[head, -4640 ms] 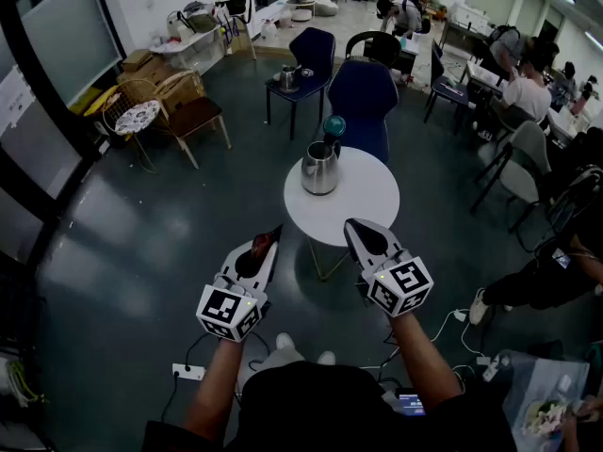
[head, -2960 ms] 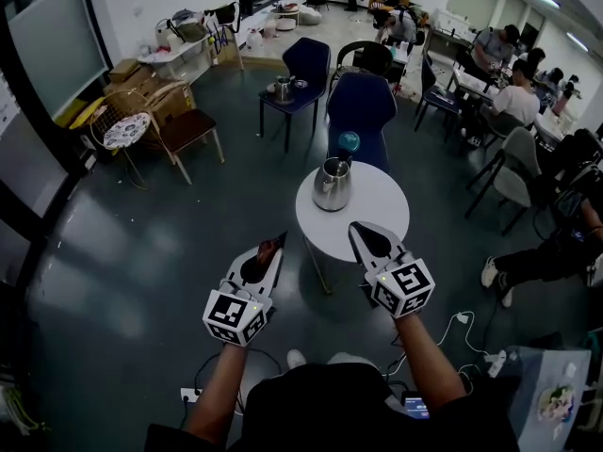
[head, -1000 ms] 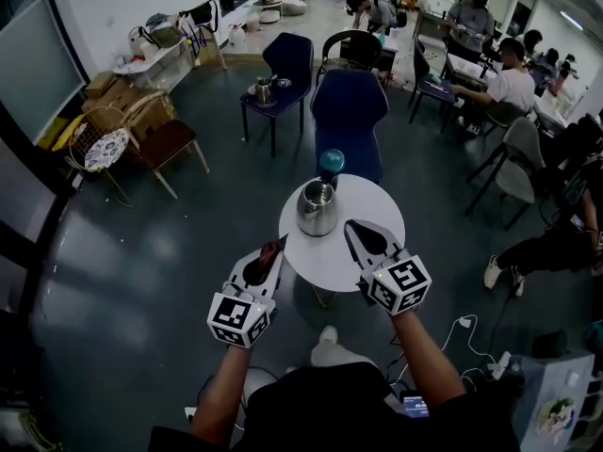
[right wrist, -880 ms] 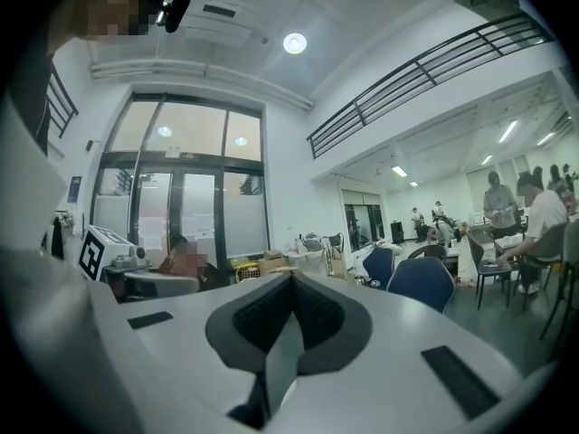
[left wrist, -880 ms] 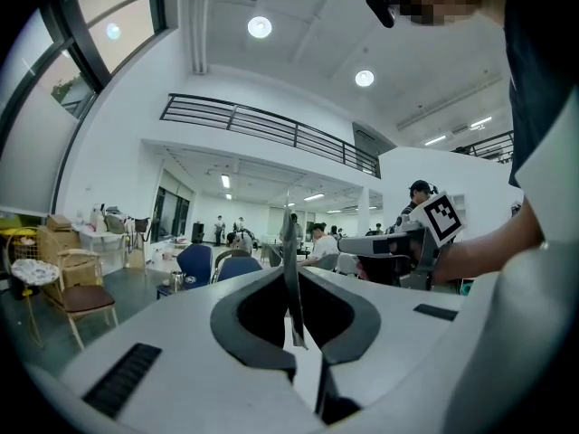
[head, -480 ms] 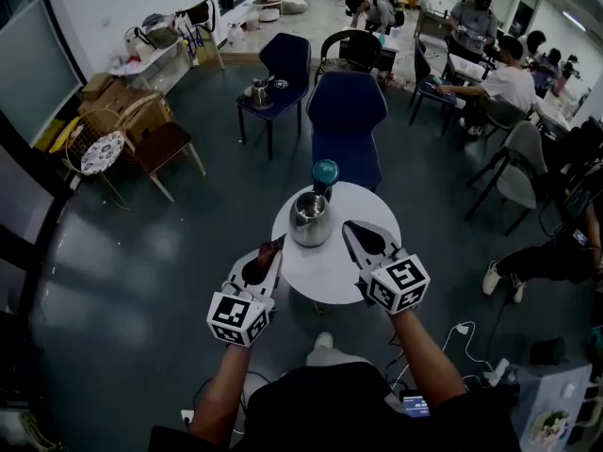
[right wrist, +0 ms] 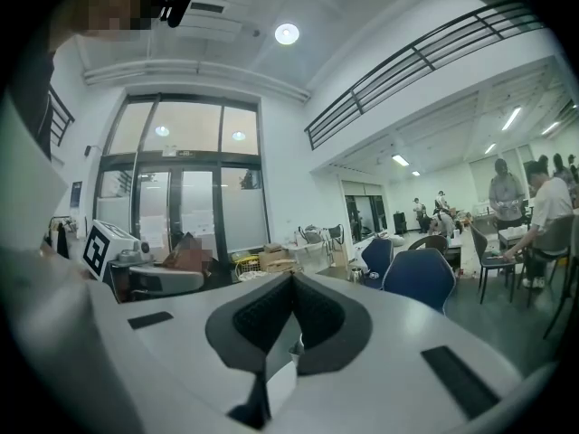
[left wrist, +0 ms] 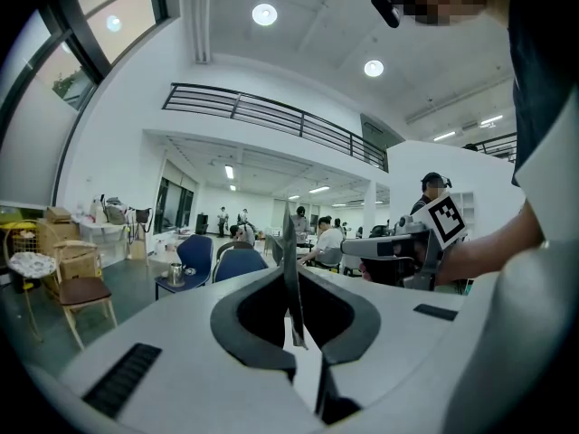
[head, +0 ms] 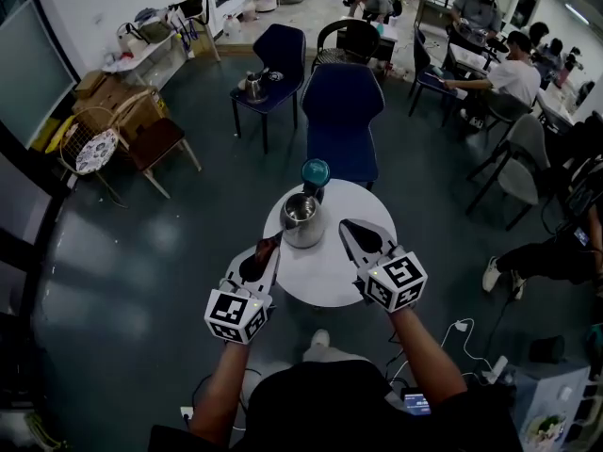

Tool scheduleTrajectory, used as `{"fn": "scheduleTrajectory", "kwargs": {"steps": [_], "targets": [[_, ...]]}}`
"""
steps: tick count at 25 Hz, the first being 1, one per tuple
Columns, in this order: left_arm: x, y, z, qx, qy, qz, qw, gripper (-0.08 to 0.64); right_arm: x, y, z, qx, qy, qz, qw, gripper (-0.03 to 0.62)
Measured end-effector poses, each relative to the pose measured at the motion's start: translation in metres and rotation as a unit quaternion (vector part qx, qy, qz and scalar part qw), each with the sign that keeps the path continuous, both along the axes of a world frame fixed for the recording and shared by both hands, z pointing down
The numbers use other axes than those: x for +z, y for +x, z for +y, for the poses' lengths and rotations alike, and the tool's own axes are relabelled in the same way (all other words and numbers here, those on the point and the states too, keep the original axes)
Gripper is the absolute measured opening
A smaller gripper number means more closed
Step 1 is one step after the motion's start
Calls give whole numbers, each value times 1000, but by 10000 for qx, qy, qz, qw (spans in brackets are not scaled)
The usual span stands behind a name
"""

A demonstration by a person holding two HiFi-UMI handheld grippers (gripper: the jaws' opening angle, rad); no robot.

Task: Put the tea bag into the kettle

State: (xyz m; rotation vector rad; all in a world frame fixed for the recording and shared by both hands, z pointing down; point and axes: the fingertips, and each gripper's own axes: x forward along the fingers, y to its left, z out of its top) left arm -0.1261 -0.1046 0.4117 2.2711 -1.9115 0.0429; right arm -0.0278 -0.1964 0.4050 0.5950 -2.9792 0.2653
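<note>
We see a round white table [head: 332, 269] w/ the open-top kettle [head: 302, 220] on its far-left part. R gripper [head: 347, 226] is over the table, jaws together, nothing betw. them. L gripper [head: 272, 244], at the table's near-left edge, pinches the thin tea bag [left wrist: 290, 271] just beside the kettle.

From my head the hall reads dim and bluish, its corners sinking to black. The floor [head: 141, 243] carries a soft pale sheen from overhead light, and the white counter [head: 325, 276] is the brightest patch. My gripper views are far brighter: round ceiling lamps [left wrist: 264, 14] flare white, a black ring frames each picture, railings [left wrist: 271, 116] bow toward the rim, and the near shells of my left gripper [left wrist: 289, 260] and right gripper [right wrist: 290, 283] look soft.
</note>
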Motion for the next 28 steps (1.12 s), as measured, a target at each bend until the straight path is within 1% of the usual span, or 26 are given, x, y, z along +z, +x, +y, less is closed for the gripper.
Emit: {"fn": "scheduleTrajectory", "kwargs": {"steps": [8,15,21,28], "targets": [[12,9,-26,-4,-101,14,9999,26,14,11,-25,4,-89,11,10000,17],[23,1,-38,-43,-212,4,9998,26,24,7,-34,14,-104,108,9999,17],[27,-3,-49,109,-320,-3,9994,26,24,8,-40,177,-146,130,9997,17],[42,-15,-70,450,-501,-5,9977,26,37,5,-50,509,-278,197,9981,17]]}}
